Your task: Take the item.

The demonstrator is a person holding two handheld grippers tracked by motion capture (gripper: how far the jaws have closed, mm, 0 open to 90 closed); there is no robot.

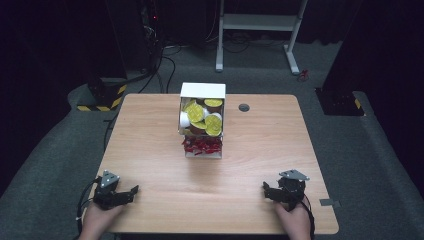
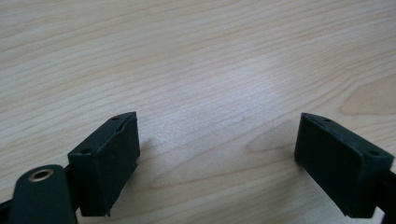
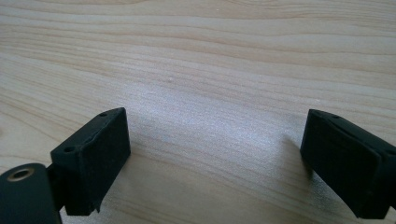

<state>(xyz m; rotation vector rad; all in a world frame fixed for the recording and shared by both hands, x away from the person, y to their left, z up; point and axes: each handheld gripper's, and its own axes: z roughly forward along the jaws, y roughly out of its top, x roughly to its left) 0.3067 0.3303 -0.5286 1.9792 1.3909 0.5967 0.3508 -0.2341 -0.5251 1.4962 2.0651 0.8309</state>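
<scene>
A white two-tier dispenser box (image 1: 202, 91) stands at the middle back of the wooden table (image 1: 150, 150). Its upper bin holds several cups with yellow lids (image 1: 204, 117), and its lower tray holds red packets (image 1: 202, 145). My left gripper (image 1: 131, 192) rests near the front left edge, held by a hand, with its jaws wide apart over bare wood (image 2: 217, 135). My right gripper (image 1: 266, 190) rests near the front right edge, also hand-held, its jaws spread wide over bare wood (image 3: 215, 130). Nothing sits between either pair of jaws.
A round cable grommet (image 1: 244, 107) sits in the tabletop right of the box. Behind the table a white desk frame (image 1: 260, 22) stands on the grey carpet, with cables and yellow-black striped bases (image 1: 105, 102) at the left.
</scene>
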